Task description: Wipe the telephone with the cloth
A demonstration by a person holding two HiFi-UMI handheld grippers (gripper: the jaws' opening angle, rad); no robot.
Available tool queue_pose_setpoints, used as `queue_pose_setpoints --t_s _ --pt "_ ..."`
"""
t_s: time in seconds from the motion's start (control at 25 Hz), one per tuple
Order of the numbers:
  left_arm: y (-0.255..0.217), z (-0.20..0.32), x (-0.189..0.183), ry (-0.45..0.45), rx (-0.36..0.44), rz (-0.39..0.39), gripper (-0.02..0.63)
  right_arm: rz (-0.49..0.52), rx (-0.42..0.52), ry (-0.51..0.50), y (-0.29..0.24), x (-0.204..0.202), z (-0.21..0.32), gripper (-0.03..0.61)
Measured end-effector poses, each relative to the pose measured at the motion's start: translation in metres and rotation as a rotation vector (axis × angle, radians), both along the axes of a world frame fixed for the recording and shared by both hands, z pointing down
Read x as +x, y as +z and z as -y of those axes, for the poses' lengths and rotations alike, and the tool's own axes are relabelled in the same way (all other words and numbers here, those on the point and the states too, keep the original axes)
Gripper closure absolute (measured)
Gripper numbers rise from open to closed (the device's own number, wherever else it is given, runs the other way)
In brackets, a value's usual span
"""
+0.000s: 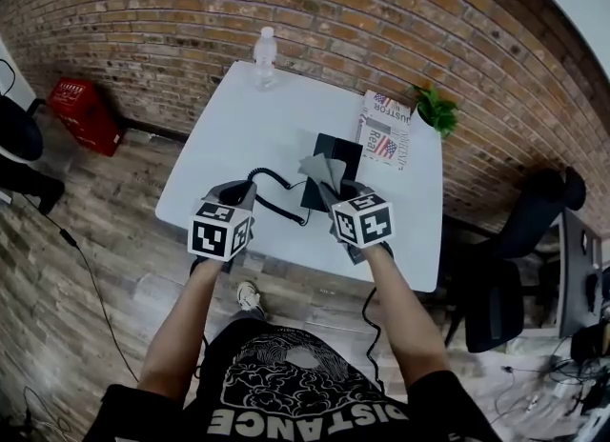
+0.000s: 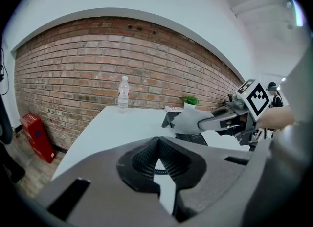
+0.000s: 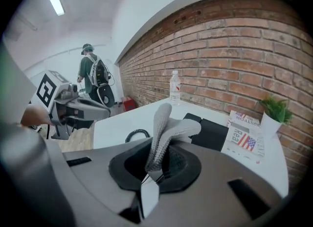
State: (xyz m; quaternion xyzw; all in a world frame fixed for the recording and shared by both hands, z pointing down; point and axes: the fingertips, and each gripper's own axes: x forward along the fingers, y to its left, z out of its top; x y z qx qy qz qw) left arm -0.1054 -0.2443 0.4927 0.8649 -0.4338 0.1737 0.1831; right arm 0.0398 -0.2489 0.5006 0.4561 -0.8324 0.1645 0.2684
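A black telephone (image 1: 338, 148) lies in the middle of the white table (image 1: 219, 145), and its coiled cord (image 1: 276, 183) loops out to the left. My right gripper (image 1: 345, 188) is shut on a grey cloth (image 1: 324, 171), which stands up from the jaws over the phone's near end. The right gripper view shows the cloth (image 3: 166, 128) pinched in the jaws, with the phone (image 3: 212, 133) just behind it. My left gripper (image 1: 238, 188) hovers left of the phone by the cord, its jaws shut with nothing between them. In the left gripper view the cloth (image 2: 190, 121) hides part of the phone (image 2: 193, 138).
A water bottle (image 1: 265, 57) stands at the table's far edge against the brick wall. A newspaper (image 1: 384, 130) and a small potted plant (image 1: 436, 109) sit at the far right corner. A red box (image 1: 86, 111) is on the floor left, a black chair (image 1: 515, 269) right.
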Motion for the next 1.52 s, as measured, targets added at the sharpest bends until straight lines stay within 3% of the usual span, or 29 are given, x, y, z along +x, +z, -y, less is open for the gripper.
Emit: queue_pose_setpoints --t_s 0.52,1.0,1.52 --pt "0.007 0.044 -0.005 0.028 0.001 -0.014 0.607 -0.103 0.073 -0.012 -0.032 -0.003 0.083 0.566" --pt "0.025 0.075 -0.032 0.03 -0.029 -0.017 0.607 -0.194 0.003 -0.004 0.001 -0.016 0.137 0.566" --pt "0.03 0.081 -0.036 0.033 -0.041 -0.022 0.607 -0.238 -0.073 -0.034 0.03 -0.025 0.132 0.566"
